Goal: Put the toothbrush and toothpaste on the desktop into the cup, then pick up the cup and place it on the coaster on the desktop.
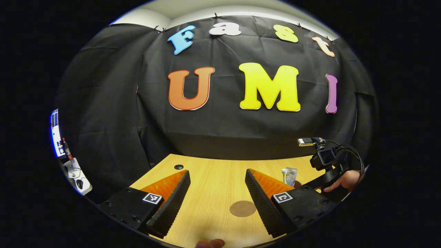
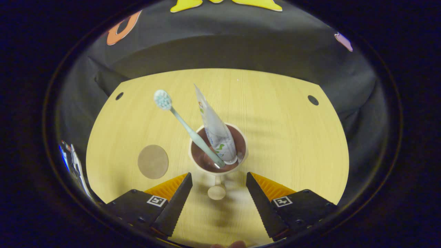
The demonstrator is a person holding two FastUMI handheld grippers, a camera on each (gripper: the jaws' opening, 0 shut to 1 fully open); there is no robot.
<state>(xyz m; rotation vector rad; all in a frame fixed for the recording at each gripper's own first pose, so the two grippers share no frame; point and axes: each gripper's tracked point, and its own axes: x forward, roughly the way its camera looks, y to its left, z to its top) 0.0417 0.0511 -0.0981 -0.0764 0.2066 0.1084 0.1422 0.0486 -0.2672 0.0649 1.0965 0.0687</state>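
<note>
We see the wooden desk (image 2: 282, 113) spread under both claws. On it stands the cup (image 2: 241, 162), its handle (image 2: 217, 191) pointing toward the right claw (image 2: 217, 196), whose fingers are spread wide either side of that handle without touching it. The toothpaste (image 2: 215, 127) and toothbrush (image 2: 182, 122) stand tilted inside the cup. The round coaster (image 2: 153, 161) lies bare, near the cup's left. The left claw (image 1: 217, 199) hovers spread over the coaster (image 1: 243, 208); beyond it the toothpaste (image 1: 289, 175) peeks up, the cup probably hidden behind a finger.
</note>
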